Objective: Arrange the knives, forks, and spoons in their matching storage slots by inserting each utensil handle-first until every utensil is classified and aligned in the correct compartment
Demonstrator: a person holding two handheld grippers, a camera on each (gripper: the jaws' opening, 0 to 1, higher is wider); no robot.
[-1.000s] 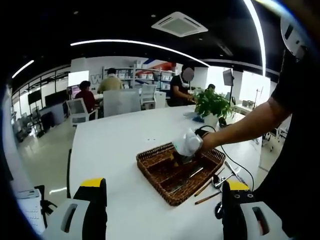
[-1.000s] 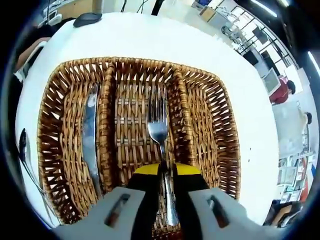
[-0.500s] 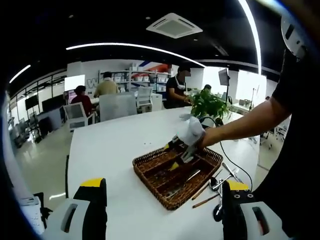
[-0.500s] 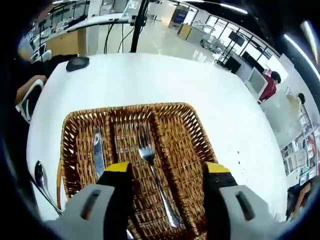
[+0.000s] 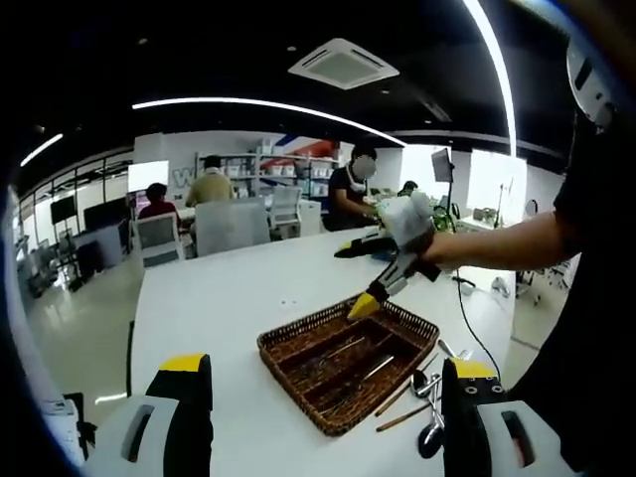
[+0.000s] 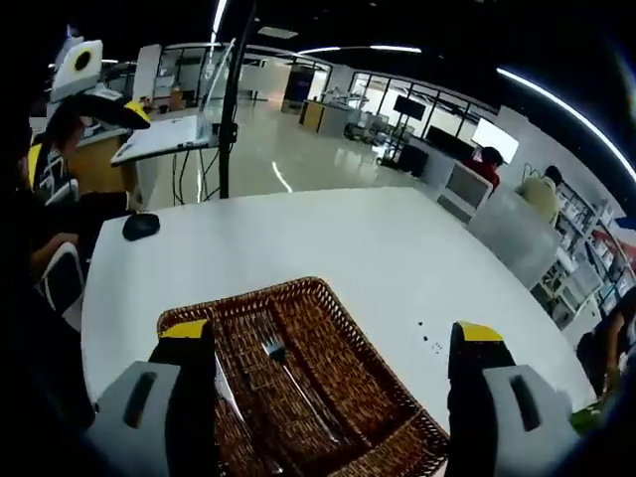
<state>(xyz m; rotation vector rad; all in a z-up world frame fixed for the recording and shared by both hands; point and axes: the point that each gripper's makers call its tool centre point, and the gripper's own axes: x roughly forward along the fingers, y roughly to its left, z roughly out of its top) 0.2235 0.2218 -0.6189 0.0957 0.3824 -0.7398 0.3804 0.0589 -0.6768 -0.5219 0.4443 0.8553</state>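
A brown wicker basket (image 5: pixel 293 390) with three long compartments sits on the white table (image 5: pixel 219 308). In the right gripper view a fork (image 6: pixel 273 350) lies in the basket's (image 6: pixel 298 289) middle compartment and a knife (image 6: pixel 225 394) in the left one. My right gripper (image 6: pixel 333 336) hangs open and empty above the basket; in the left gripper view it (image 5: pixel 358 279) is held up by a hand. My left gripper (image 5: pixel 323 383) stays open and empty, short of the basket. Loose wooden-handled utensils (image 5: pixel 405 394) and spoons (image 5: pixel 430 437) lie on the table right of the basket.
A black mouse (image 6: pixel 140 226) lies near the table's far edge, beside a stand with a pole (image 6: pixel 227 109). People sit at desks and chairs (image 5: pixel 231 204) beyond the table. My left gripper (image 6: pixel 99 104) appears at the top left of the right gripper view.
My right gripper opened, let go of the fork and rose up and away from the basket. The fork now lies in the middle compartment. My left gripper barely moved.
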